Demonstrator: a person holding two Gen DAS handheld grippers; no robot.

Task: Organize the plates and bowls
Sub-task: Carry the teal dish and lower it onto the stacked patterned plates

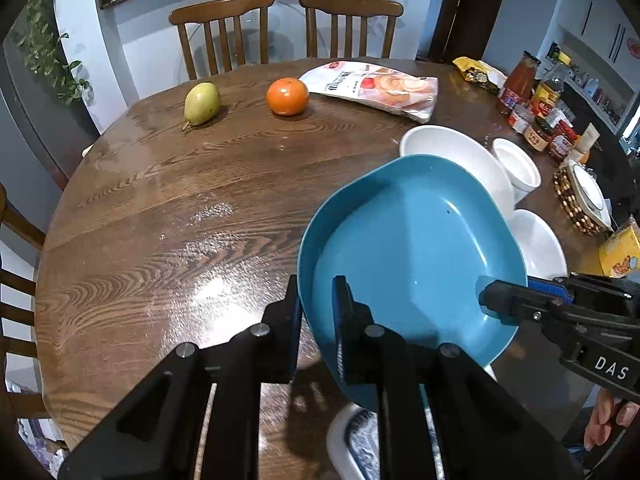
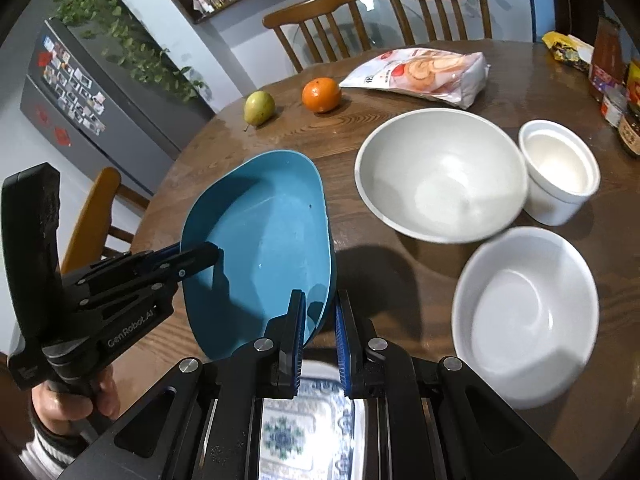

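Patterned plate [image 2: 304, 432] mostly hidden under right gripper [image 2: 319, 338] body, cut by bottom edge; pattern detail unreadable. Blue plate [image 1: 412, 256] covered part of large white bowl [image 1: 452, 152] in left view. Nearer white bowl [image 2: 524, 320] motion-blurred at rim. Jar labels [image 1: 536, 120] at table edge too small to read. Hand [image 1: 604, 420] cut off at frame edge.

Overhead glare on table [image 1: 208, 292]; fisheye-bent edges
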